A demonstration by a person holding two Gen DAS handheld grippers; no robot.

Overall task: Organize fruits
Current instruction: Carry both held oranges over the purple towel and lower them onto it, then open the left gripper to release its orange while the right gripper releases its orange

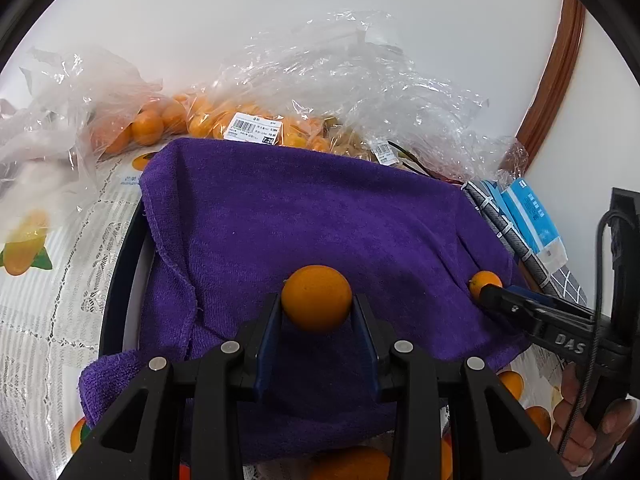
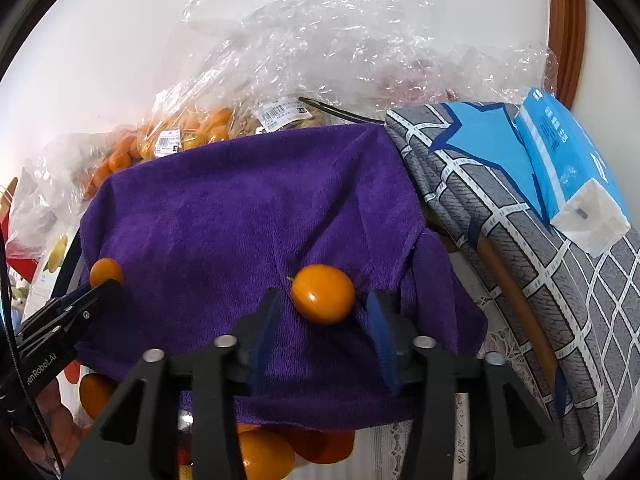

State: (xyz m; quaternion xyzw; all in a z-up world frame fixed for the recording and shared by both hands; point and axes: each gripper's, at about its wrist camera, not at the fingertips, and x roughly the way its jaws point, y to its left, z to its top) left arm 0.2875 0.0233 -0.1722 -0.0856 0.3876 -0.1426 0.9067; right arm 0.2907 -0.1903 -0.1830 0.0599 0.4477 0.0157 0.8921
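Observation:
My left gripper (image 1: 317,308) is shut on a small round orange fruit (image 1: 317,298) and holds it just above a purple towel (image 1: 320,216). The same fruit (image 2: 105,271) and left gripper show at the left of the right wrist view. My right gripper (image 2: 325,308) is open; an oval orange fruit (image 2: 323,294) lies on the purple towel (image 2: 240,208) between its blue pads, touching neither. That fruit (image 1: 484,282) and the right gripper's tip (image 1: 492,296) show at the towel's right edge in the left wrist view.
Clear plastic bags of small oranges (image 1: 168,120) lie behind the towel against the white wall. A blue tissue pack (image 2: 572,168) rests on a grey checked cloth (image 2: 500,216) to the right. More orange fruits (image 2: 264,454) sit below the towel's front edge. A fruit-print tablecloth (image 1: 48,280) lies left.

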